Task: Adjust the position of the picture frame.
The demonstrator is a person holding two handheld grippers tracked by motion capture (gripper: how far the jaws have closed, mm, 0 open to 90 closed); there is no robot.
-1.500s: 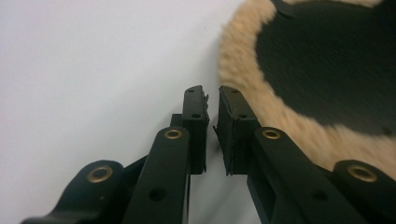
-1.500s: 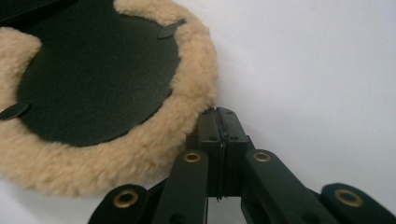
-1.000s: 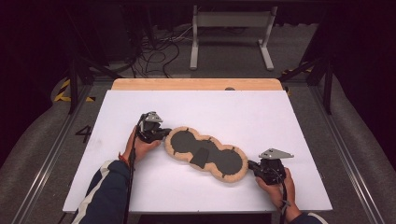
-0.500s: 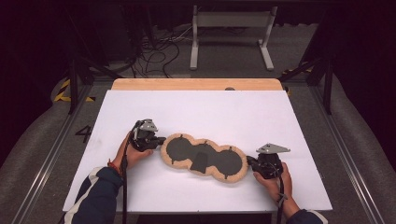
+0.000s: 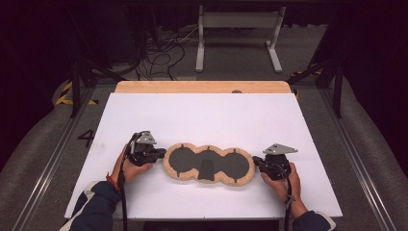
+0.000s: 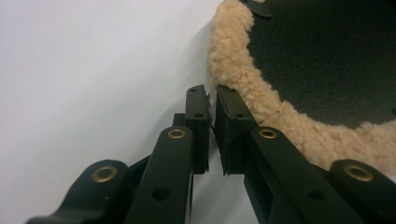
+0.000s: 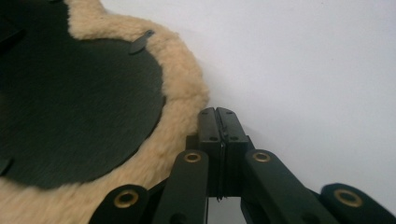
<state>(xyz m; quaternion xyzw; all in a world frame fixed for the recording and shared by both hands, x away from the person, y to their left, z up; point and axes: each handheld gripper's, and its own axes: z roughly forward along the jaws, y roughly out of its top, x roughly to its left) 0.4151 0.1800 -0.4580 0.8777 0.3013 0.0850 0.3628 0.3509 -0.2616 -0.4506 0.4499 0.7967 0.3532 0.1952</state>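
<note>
The three-lobed fleece-edged pad (image 5: pixel 209 165) is lying flat near the front of the white table (image 5: pixel 202 115). The left gripper (image 5: pixel 159 155), jaws just cracked open with nothing between them, is set at the pad's left edge; the right gripper (image 5: pixel 257 163), jaws shut and empty, is set at its right. Positioning seems under way; a fleece-rim pinch is judged next.

Fleecy-rimmed pad (image 5: pixel 208 165) (matt black centre), smooth table (image 5: pixel 202 115)

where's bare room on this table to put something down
The white table is bare from the fleece pad back to the wooden strip, and in both far corners. It is crowded along the near side, where the left gripper and right gripper flank the pad.
</note>
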